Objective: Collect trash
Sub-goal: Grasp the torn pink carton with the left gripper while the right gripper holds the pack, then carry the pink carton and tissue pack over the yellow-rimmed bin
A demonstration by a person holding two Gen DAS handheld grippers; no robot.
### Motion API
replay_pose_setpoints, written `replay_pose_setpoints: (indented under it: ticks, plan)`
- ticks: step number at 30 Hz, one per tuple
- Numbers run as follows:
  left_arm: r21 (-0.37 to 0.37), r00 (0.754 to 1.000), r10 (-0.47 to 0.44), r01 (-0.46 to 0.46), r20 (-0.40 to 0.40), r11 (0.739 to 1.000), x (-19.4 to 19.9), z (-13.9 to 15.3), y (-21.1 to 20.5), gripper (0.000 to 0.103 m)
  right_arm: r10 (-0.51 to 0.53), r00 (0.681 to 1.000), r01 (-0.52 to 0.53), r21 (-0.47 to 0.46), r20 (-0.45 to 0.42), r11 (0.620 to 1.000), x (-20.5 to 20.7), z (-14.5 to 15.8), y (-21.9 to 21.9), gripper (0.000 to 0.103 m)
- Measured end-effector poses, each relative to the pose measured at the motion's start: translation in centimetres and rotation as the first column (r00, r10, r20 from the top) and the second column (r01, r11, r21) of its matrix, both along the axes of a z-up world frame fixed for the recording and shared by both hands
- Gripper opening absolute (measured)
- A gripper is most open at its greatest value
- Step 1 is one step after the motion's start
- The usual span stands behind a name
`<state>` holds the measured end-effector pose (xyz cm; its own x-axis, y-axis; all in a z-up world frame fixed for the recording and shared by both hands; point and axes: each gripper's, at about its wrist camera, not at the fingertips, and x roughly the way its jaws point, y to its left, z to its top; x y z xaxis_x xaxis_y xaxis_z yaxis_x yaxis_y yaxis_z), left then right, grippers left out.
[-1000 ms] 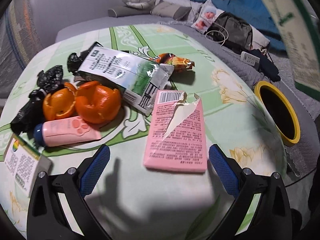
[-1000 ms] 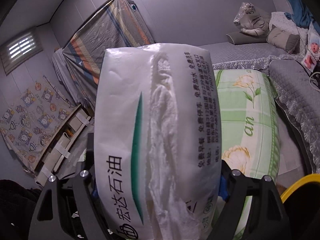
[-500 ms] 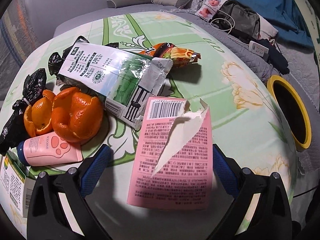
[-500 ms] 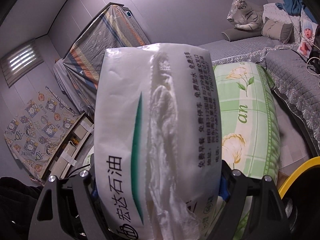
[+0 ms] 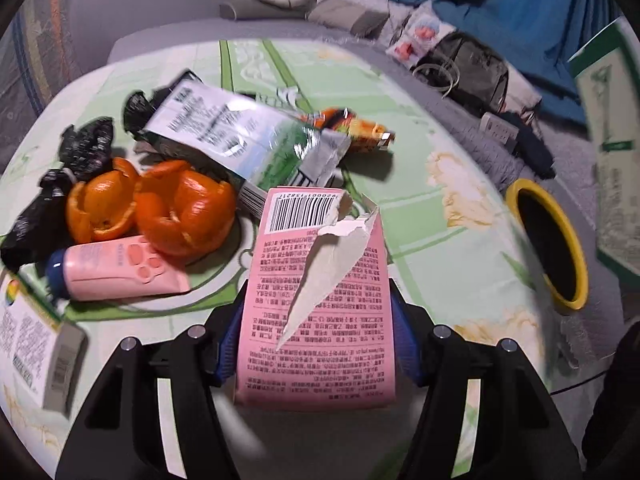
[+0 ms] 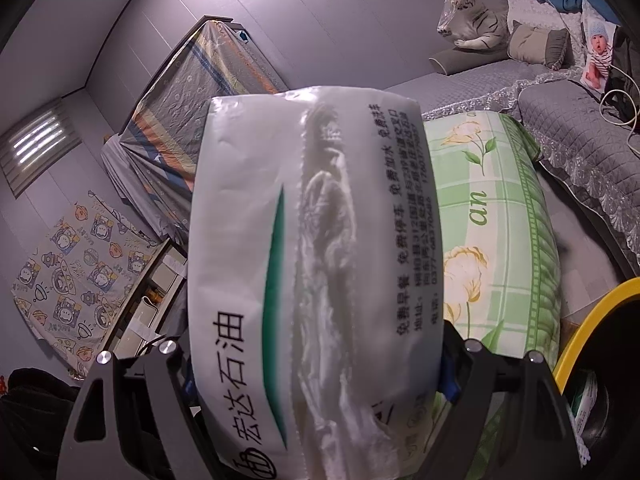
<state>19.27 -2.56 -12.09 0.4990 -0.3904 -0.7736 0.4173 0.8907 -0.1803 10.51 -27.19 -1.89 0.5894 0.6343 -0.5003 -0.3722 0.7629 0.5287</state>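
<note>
My left gripper [image 5: 316, 336] is shut on a torn pink carton [image 5: 320, 300] lying on the green floral table [image 5: 440, 248]. Beyond it lie orange peels [image 5: 180, 212], a pink tube [image 5: 120, 268], a white-green milk pouch [image 5: 240, 136], an orange snack wrapper [image 5: 356, 128] and black plastic bags [image 5: 80, 148]. My right gripper [image 6: 316, 360] is shut on a white tissue pack [image 6: 312, 260] with a green stripe, held up in the air. The yellow-rimmed bin [image 5: 548, 240] stands to the right of the table; it also shows in the right wrist view [image 6: 592, 340].
A white-green box [image 5: 32, 340] lies at the table's left front edge. A grey sofa [image 5: 480, 128] with bags, a power strip and pillows runs behind the table. A tall green-white box [image 5: 612, 152] hangs at the far right. Covered furniture [image 6: 180, 120] stands by the wall.
My left gripper has moved forward over the pink carton and closed on its sides. My right gripper still holds the tissue pack and has shifted slightly toward the bin.
</note>
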Motion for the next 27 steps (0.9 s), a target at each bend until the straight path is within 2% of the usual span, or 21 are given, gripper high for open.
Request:
replay_pose_setpoints:
  ticks: [5,8,12,19,27]
  plan:
    - [-0.044,0.987,0.054,-0.048,0.152,0.998,-3.4,3.8,2.3,0.059,-0.004,1.0,0.004,0.004,-0.007,1.0,-0.6,-0.2,0.8,0.08]
    - [-0.053,0.965,0.105,-0.095,0.239,0.994,-5.0,6.5,3.2,0.059,-0.005,1.0,0.005,0.014,-0.013,1.0,-0.5,-0.2,1.4,0.08]
    - [-0.032,0.935,0.141,-0.138,0.325,0.99,-6.2,8.7,3.5,0.059,0.001,1.0,-0.001,0.01,-0.018,1.0,-0.5,0.0,2.4,0.08]
    - [-0.046,0.912,0.157,-0.151,0.379,0.987,-7.0,10.5,3.4,0.059,-0.006,1.0,0.006,-0.005,-0.021,1.0,-0.8,0.4,3.1,0.08]
    - [-0.047,0.893,0.118,-0.109,0.433,0.993,-7.3,12.3,1.0,0.06,-0.058,0.998,0.058,0.003,-0.008,0.998,-1.7,0.9,1.5,0.08]
